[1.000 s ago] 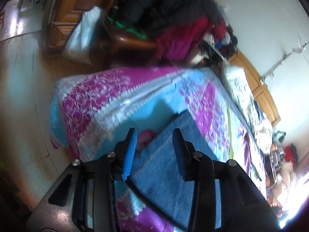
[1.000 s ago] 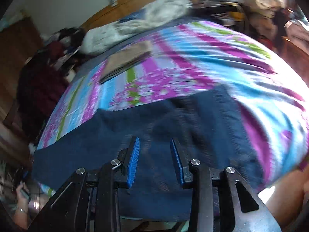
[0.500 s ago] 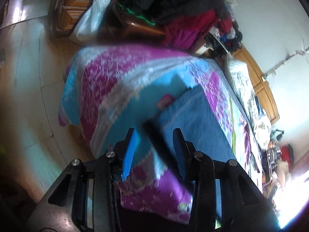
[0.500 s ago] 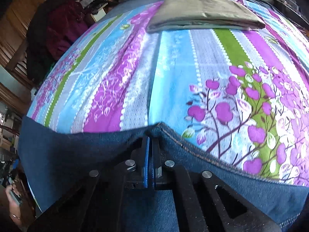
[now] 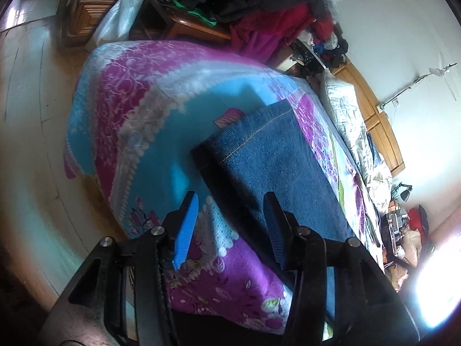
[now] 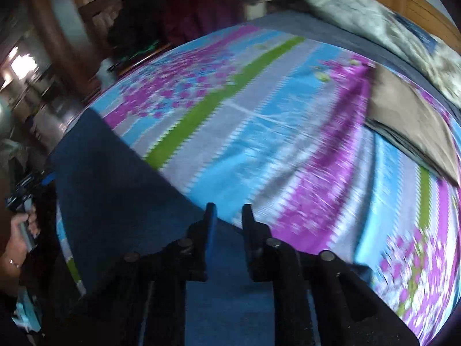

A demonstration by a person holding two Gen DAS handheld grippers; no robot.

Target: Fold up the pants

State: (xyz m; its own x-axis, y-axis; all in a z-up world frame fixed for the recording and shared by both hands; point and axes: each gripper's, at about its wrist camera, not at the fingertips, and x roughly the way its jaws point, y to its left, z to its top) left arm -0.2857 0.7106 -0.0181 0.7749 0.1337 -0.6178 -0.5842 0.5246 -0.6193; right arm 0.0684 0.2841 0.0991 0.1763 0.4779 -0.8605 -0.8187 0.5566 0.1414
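Observation:
Blue denim pants (image 5: 276, 155) lie flat on the colourful striped bedspread (image 5: 138, 106), their stitched hem end near the corner of the bed. My left gripper (image 5: 230, 222) hovers open just above the near edge of the pants, with that dark edge running between the blue pads (image 5: 185, 225) and nothing gripped. In the blurred right wrist view the pants (image 6: 115, 190) stretch away to the left. My right gripper (image 6: 227, 219) sits over their far edge, fingers a narrow gap apart. No cloth is pinched between them.
A folded tan garment (image 6: 412, 121) lies on the bed to the right, with a white quilt (image 6: 374, 20) beyond it. A chair piled with dark and red clothes (image 5: 259, 8) stands past the bed corner. A hand (image 6: 20, 230) holds the left gripper's handle.
The right gripper was shut on the pants' edge half a second ago. Its fingers have since parted and the cloth lies flat. The left gripper stayed open and shifted over the hem end.

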